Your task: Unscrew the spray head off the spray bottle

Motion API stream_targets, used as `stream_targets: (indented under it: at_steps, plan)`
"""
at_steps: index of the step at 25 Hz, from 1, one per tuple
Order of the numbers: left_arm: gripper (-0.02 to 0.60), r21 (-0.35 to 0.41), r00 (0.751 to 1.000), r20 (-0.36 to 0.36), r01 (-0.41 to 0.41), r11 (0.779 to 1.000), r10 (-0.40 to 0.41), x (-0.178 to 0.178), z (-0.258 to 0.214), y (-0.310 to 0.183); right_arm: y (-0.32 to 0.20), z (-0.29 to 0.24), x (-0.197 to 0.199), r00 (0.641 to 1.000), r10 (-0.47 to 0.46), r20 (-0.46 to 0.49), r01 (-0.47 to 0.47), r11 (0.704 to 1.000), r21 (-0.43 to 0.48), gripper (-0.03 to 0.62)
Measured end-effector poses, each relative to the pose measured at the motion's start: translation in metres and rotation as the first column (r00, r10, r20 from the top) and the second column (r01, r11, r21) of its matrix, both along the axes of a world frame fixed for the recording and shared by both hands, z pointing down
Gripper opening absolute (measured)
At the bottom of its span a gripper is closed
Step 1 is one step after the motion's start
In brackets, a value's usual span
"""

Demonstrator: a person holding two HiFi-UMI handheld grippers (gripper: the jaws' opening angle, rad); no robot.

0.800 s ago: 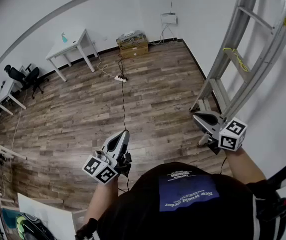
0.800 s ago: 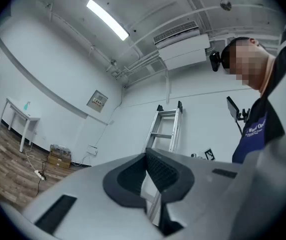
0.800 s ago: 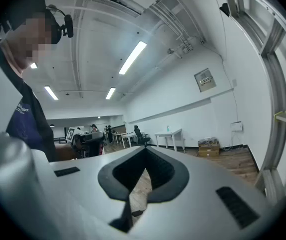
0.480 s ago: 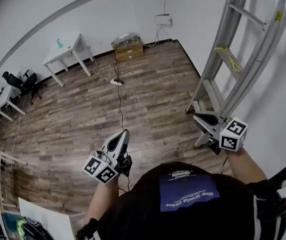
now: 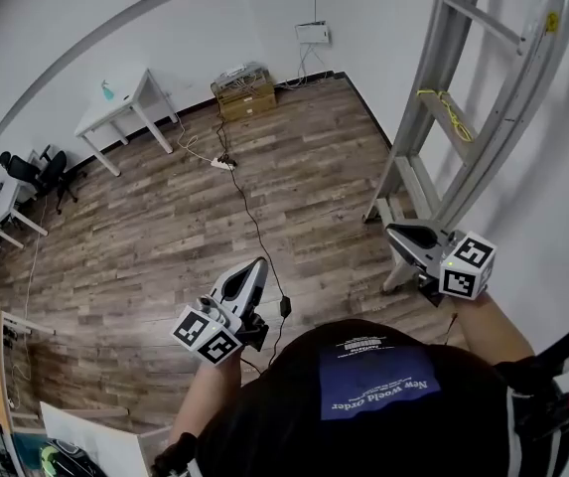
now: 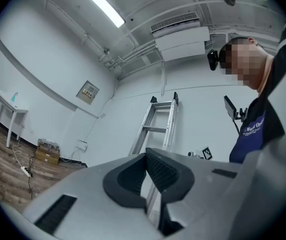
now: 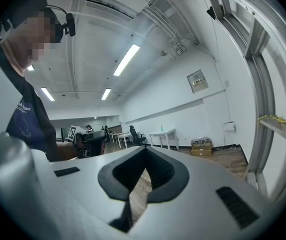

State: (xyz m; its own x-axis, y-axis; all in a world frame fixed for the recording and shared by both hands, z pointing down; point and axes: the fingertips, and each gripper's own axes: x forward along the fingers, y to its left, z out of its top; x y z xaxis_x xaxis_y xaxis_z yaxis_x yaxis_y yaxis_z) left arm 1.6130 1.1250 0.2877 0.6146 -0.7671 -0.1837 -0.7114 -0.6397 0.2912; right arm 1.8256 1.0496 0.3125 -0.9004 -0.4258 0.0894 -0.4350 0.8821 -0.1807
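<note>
Head view: I'm standing on a wood floor, both arms out in front. The left claw is closed with nothing in it. The right claw is also closed and empty, and sits near the foot of a metal ladder that leans on the wall. The spray bottle is only a small teal shape on the white tabletop by the far wall, well apart from both claws; it's too small to make out the spray head. A cardboard box sits against the wall. A power strip and its cable lie on the floor.

Left gripper view: the left claw has its ribbed pads together at the tips, nothing between them. Behind it are the ladder and a wall air conditioner. The tabletop is at the far left with the spray bottle on it, tiny.

Right gripper view: the right claw has its pads meeting at the tips and is empty. The left claw shows at mid-left. The white tabletop is far back, with the spray bottle as a speck on it. The ladder runs up the right edge.
</note>
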Motion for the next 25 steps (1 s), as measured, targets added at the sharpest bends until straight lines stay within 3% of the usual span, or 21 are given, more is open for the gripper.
stream_targets:
  at_steps: [7, 18, 25]
  plan:
    - [0.003, 0.008, 1.000, -0.028, -0.007, 1.000, 0.007, -0.052, 0.015, -0.037, -0.036, 0.013, -0.047, 0.999, 0.018, -0.030, -0.018, 1.000, 0.005, -0.009]
    - [0.003, 0.004, 0.998, -0.048, 0.029, 1.000, -0.029, -0.250, 0.007, -0.104, -0.118, -0.013, -0.227, 0.999, 0.051, 0.000, -0.051, 0.998, 0.033, -0.009]
    - [0.003, -0.007, 0.995, -0.059, 0.076, 0.997, -0.076, -0.322, 0.018, -0.136, -0.160, 0.000, -0.299, 1.000, 0.007, -0.018, -0.006, 1.000, 0.024, -0.009]
